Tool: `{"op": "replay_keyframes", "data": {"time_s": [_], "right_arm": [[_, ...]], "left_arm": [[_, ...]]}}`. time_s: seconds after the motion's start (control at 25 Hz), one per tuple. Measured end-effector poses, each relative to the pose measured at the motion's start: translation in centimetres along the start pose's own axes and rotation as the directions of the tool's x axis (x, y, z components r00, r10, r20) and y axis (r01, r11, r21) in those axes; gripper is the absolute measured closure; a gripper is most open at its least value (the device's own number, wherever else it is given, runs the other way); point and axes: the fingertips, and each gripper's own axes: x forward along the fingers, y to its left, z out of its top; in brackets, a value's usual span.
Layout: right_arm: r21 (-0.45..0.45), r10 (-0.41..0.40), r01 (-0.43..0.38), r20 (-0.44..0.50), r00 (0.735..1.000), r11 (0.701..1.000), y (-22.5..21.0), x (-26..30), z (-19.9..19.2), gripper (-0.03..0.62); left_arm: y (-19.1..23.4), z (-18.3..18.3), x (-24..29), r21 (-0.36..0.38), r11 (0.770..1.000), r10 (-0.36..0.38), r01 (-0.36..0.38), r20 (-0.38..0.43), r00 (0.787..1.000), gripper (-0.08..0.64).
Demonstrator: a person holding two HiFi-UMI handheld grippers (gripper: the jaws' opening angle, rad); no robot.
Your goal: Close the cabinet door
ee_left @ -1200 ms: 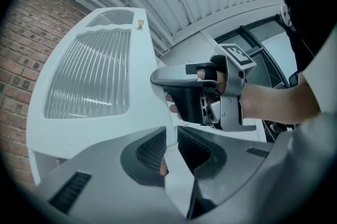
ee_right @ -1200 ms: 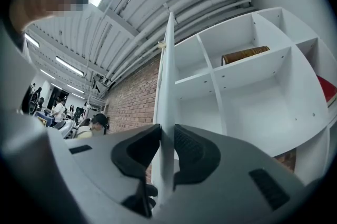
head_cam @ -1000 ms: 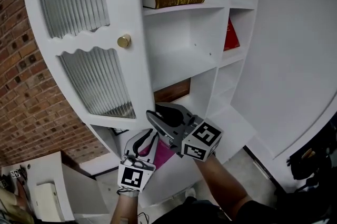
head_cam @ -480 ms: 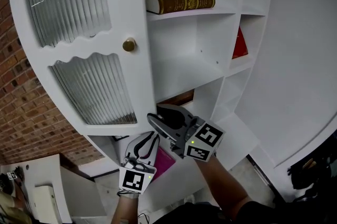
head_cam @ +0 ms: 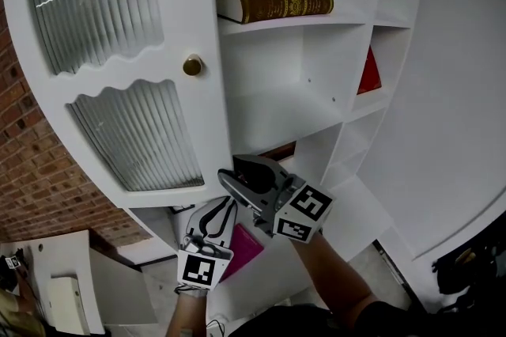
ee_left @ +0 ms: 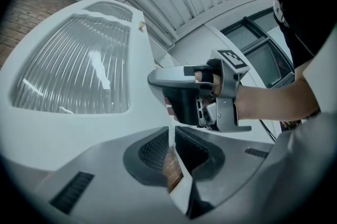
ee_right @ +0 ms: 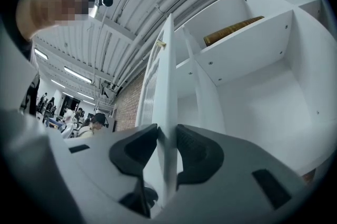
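The white cabinet door (head_cam: 118, 51) with ribbed glass panes and a brass knob (head_cam: 192, 65) stands partly open at the left of the shelves. My right gripper (head_cam: 228, 174) is at the door's lower free corner. In the right gripper view the door's edge (ee_right: 167, 86) runs between the jaws of that gripper (ee_right: 167, 152); they are opening, with the pads close to both faces. My left gripper (head_cam: 217, 210) points up just below the door's bottom edge. Its jaws (ee_left: 171, 149) stand nearly together with nothing held, and the right gripper (ee_left: 195, 97) shows ahead of them.
A brown book (head_cam: 277, 3) lies on an upper shelf and a red book (head_cam: 369, 73) leans in a right compartment. A pink thing (head_cam: 241, 244) lies low in the cabinet. A brick wall (head_cam: 32, 185) is at the left, a white wall (head_cam: 458, 90) at the right.
The door has swung a little to the right, towards the shelves, and fills more of the view. Both grippers have stayed at its lower corner.
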Motion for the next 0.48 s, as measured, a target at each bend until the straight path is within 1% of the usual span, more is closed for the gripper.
{"op": "replay_keyframes", "data": {"time_s": [0.48], "right_arm": [[0.021,0.032,-0.032,-0.002,0.999,0.999,-2.4,1.7,-0.6,0.459]], "left_arm": [[2.1,-0.8,2.1,0.011,0.998,0.062,-0.062,-0.012,0.998,0.522]]}}
